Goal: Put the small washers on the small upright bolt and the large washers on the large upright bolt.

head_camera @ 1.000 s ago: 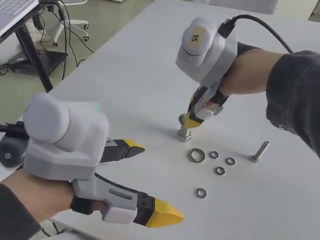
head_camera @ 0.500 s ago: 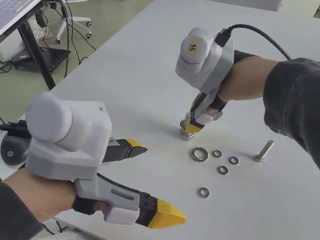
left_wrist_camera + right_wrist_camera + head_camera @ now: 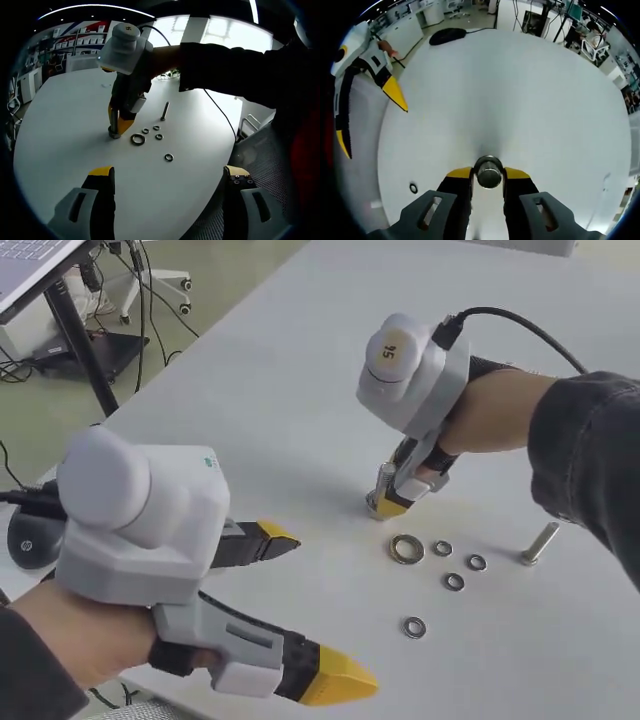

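My right gripper (image 3: 488, 175) clenches its jaws on the upright bolt (image 3: 488, 171) (stiff, weighty, slick steel, I judge, best held mid-shank); my left gripper (image 3: 168, 172) gapes, jaws empty.

White workbench (image 3: 280, 370), green floor (image 3: 40, 410) beside it, laptop stand (image 3: 76, 340) and cables (image 3: 140, 300) beyond

Head view downward from above, right gripper view nearest — all share the upright bolt (image 3: 488, 172)

One upright bolt (image 3: 384, 483), one lying bolt (image 3: 540, 543), one large washer (image 3: 407, 549) and four small washers (image 3: 442, 548) (image 3: 477, 562) (image 3: 454, 582) (image 3: 415, 626).
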`<state>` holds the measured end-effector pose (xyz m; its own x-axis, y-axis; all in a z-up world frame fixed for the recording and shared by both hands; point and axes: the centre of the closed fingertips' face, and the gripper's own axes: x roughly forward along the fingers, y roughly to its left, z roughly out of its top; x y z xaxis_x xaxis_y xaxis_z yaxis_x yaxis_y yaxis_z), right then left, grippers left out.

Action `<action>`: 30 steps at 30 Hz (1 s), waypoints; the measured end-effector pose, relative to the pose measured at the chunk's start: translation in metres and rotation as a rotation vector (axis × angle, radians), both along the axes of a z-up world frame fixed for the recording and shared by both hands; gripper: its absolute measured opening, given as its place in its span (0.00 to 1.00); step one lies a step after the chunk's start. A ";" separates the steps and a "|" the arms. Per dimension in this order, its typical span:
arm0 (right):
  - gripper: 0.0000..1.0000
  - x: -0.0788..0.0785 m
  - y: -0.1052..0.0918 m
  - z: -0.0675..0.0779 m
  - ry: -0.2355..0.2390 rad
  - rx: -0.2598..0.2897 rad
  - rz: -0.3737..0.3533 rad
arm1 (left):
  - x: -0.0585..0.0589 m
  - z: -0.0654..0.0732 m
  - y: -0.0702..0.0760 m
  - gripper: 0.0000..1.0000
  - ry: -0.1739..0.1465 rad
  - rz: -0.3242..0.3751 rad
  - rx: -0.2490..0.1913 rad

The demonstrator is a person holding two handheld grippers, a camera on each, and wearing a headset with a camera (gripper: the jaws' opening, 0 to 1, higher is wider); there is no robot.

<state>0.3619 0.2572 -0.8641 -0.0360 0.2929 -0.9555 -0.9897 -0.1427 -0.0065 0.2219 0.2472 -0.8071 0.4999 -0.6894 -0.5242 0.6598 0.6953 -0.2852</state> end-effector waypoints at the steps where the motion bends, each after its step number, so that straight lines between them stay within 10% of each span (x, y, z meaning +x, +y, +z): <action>1: 0.23 0.000 0.000 0.000 -0.001 0.003 -0.002 | 0.000 0.000 0.000 0.89 0.001 0.001 0.000; 30: 0.32 0.007 -0.009 0.012 0.011 0.047 -0.034 | 0.000 -0.001 -0.002 0.89 0.000 -0.003 0.003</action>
